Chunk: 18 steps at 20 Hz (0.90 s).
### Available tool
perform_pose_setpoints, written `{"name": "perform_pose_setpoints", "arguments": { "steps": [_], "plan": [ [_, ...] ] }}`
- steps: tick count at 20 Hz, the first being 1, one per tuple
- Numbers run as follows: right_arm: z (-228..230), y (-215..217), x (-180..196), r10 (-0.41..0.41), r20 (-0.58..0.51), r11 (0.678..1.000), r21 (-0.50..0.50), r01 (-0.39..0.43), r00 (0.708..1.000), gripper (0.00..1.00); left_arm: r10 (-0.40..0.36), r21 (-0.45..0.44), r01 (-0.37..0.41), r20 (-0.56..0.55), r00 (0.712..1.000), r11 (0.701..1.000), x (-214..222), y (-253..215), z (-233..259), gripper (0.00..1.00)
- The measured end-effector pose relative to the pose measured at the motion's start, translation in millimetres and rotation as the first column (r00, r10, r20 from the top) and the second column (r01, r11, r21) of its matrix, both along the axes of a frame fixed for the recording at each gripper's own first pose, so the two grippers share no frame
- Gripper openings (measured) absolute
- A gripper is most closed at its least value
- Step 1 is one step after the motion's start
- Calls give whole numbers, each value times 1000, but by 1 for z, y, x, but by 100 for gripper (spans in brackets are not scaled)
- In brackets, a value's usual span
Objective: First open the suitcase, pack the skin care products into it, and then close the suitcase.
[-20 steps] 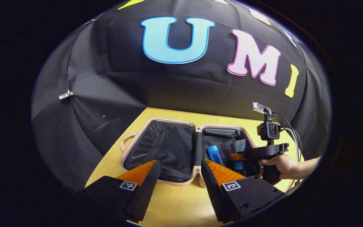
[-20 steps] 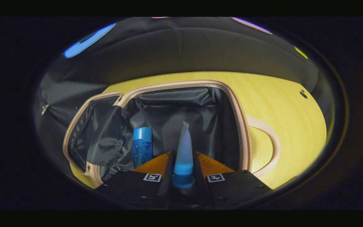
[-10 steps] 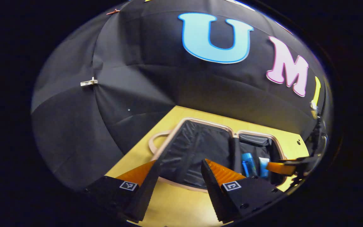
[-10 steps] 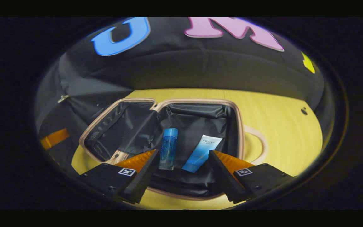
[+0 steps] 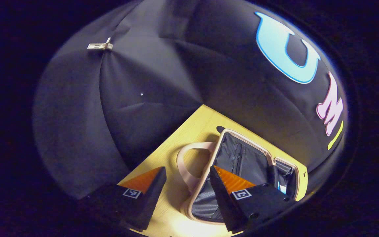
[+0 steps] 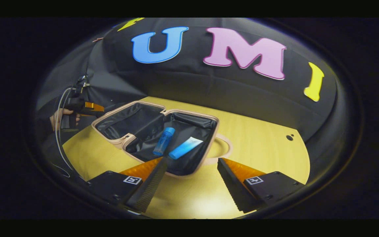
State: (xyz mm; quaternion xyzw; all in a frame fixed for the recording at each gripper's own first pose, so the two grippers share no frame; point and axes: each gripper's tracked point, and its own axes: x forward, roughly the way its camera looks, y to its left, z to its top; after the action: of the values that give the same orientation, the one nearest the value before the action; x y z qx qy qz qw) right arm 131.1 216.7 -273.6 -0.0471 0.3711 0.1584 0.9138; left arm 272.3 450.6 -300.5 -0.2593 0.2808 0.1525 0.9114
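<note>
Open suitcase [image 6: 209, 126] lies mid-frame on the yellow surface [image 6: 258, 144] in the right gripper view, blue bottle [image 6: 164, 141] and tube [image 6: 185, 147] inside, just beyond the right gripper [image 6: 189, 177], jaws spread, empty; left gripper [image 5: 186, 187], jaws spread, straddles the suitcase's handle [image 5: 184, 161] at lower centre.

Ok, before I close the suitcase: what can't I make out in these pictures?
- Left gripper view: suitcase front corner and its right half, hidden behind the left hand-held gripper finger.
- Right gripper view: tube label, too small.
- Right gripper view: blue bottle base, behind the right hand-held gripper finger.
</note>
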Motion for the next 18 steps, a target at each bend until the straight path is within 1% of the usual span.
{"name": "perform_pose_setpoints", "arguments": {
  "steps": [2,3,4,5,7,9,10,11,12,13,14,15,16,18],
  "plan": [
    [6,-14,-13,-78,-28,996,28,79,997,98,14,-93,-12,19,1000,996,17,7,-13,81],
    [7,-21,-21,-100,-50,994,38,102,994,99,29,-128,-29,2,1000,991,23,13,-25,79],
    [7,-29,-27,-112,-64,993,31,114,992,99,40,-152,-43,-23,999,987,27,18,-34,77],
    [7,-36,-32,-114,-72,993,15,115,991,99,35,-197,-43,-43,998,979,32,16,-45,76],
    [17,-48,-34,-113,-56,994,0,113,992,99,15,-242,-30,-64,998,970,39,15,-57,72],
    [26,-60,-29,-125,-26,992,-13,124,992,99,-2,-268,-19,-75,997,963,47,8,-66,63],
    [29,-64,-27,-131,-17,991,-17,130,991,99,-9,-295,-13,-72,997,955,49,4,-66,41],
    [30,-69,-25,-138,-16,990,-18,138,990,99,-11,-305,-14,-79,997,952,48,2,-70,31],
    [30,-71,-26,-144,-23,990,-14,144,989,98,-8,-311,-13,-66,998,950,52,5,-68,15],
    [29,-75,-25,-155,-24,988,-13,155,988,98,-1,-307,-12,-42,999,952,52,5,-61,17],
    [29,-81,-24,-162,-24,987,-15,162,987,98,4,-289,-11,-25,1000,957,52,7,-53,16],
    [28,-87,-24,-166,-29,986,-21,166,986,98,-2,-258,-7,-32,1000,966,49,8,-48,13],
    [27,-89,-25,-167,-33,986,-21,166,985,98,-16,-231,8,-35,999,973,46,7,-41,7],
    [29,-92,-24,-164,-35,986,-16,163,986,98,-40,-174,39,-3,999,984,47,11,-12,6]
  ]
}}
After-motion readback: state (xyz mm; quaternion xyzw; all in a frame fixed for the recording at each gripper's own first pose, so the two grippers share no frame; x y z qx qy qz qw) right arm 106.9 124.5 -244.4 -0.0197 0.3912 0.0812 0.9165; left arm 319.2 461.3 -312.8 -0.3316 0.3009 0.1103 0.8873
